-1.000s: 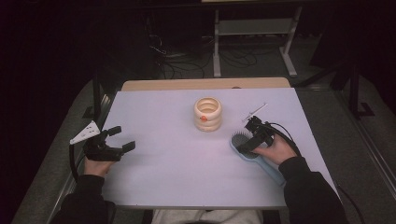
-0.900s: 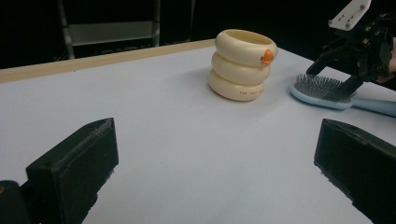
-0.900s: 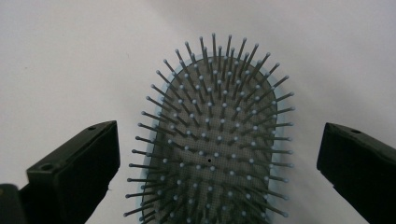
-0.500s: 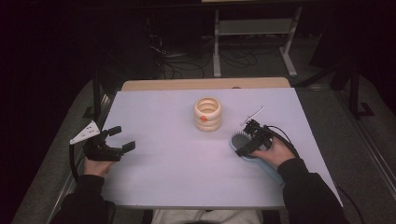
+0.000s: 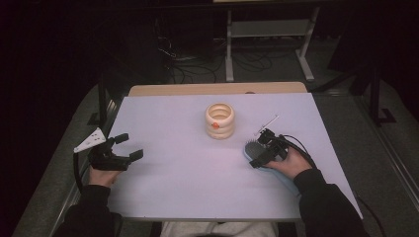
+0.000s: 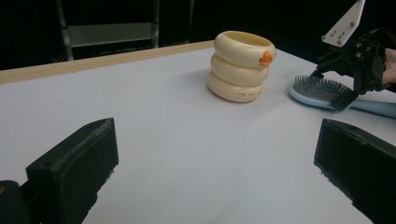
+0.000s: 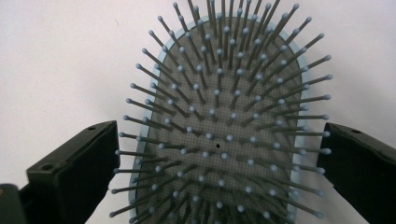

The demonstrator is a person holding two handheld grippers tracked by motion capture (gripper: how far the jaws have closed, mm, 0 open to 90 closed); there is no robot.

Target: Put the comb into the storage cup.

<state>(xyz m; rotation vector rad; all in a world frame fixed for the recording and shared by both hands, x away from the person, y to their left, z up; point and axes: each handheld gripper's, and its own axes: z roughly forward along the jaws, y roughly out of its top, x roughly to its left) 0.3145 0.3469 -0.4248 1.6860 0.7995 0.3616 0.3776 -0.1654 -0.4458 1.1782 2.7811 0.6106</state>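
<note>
A light blue hairbrush (image 5: 253,150) lies bristles up on the white table (image 5: 188,173), right of centre; its head (image 7: 224,126) sits between my right gripper's jaws. My right gripper (image 5: 263,149) is open, one jaw on each side of the brush head and apart from it. A cream cup made of stacked rings (image 5: 220,120), with a small orange mark, stands upright near the table's middle. At the table's left edge my left gripper (image 5: 129,146) is open and holds nothing. In the left gripper view the cup (image 6: 241,66), the brush (image 6: 322,91) and the right gripper (image 6: 350,70) lie ahead.
A wooden strip (image 5: 217,89) runs along the table's far edge. Beyond it stand a metal shelf frame (image 5: 267,34) and loose cables (image 5: 197,66) on the dark floor. Open tabletop lies between the two grippers.
My right gripper has slid slightly left and nearer along the brush, over its head. The left gripper and the cup have not moved.
</note>
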